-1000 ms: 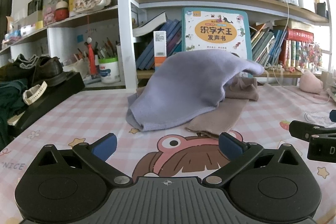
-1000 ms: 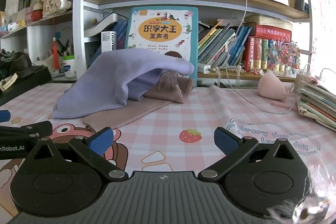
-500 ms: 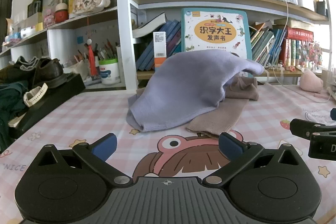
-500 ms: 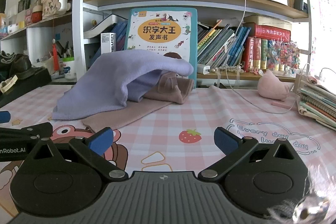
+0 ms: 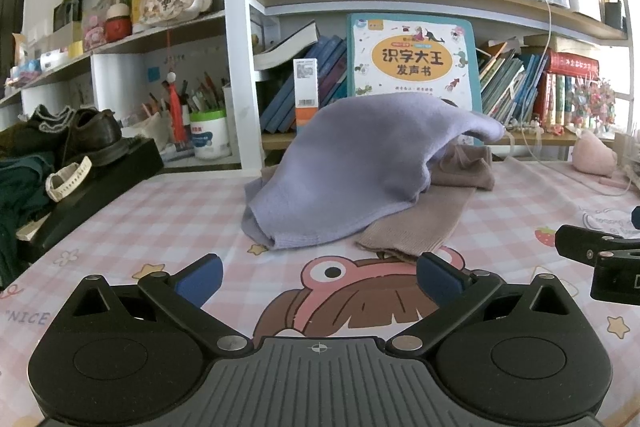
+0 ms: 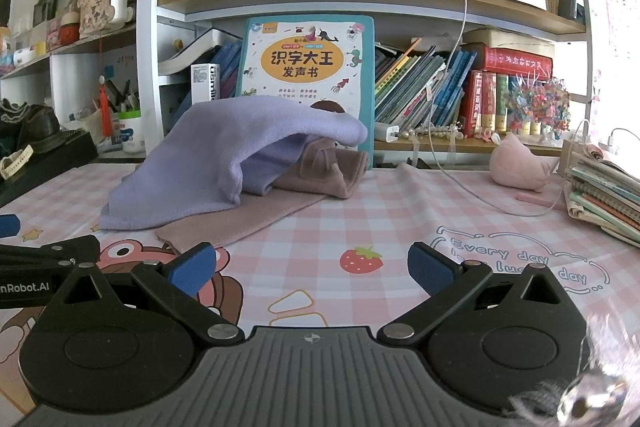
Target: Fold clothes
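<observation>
A lilac knit garment [image 5: 352, 171] [image 6: 224, 159] lies heaped at the back of the table, draped over a brownish-pink garment [image 5: 424, 223] [image 6: 280, 203] that sticks out beneath it toward the front. My left gripper [image 5: 319, 281] hovers open over the tablecloth, a short way in front of both garments, with nothing between its blue pads. My right gripper [image 6: 312, 267] is open too, empty, in front and to the right of the pile. Each gripper shows at the edge of the other's view.
The pink checked tablecloth [image 6: 400, 223] covers the table. Behind the pile stands a large picture book [image 6: 306, 71] against shelves full of books. A black box with shoes [image 5: 88, 167] sits left. A pink plush [image 6: 518, 167], a charging cable and stacked notebooks [image 6: 600, 195] lie right.
Both grippers have drifted very slightly; the garments have not moved and both grippers stay open.
</observation>
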Demonstrator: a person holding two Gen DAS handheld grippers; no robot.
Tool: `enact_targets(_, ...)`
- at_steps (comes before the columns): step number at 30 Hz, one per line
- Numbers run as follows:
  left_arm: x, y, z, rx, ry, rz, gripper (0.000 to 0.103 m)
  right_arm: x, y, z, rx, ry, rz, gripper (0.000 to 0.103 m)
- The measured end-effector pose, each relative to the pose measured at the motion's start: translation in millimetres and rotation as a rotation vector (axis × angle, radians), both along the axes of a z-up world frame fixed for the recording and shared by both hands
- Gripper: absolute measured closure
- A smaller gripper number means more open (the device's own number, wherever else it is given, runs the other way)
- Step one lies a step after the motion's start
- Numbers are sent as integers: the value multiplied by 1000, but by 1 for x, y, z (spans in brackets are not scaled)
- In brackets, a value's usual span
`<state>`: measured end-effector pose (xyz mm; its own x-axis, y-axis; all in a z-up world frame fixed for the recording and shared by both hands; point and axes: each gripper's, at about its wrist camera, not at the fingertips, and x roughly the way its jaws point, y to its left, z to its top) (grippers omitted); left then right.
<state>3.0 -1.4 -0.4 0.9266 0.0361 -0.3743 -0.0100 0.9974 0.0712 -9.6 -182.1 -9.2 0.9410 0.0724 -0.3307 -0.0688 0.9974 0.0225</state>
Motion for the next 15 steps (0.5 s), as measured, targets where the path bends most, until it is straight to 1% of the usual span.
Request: enact_targets(15, 1, 0, -1, 6, 3, -2, 0, 1, -3, 1, 1, 3, 4, 0)
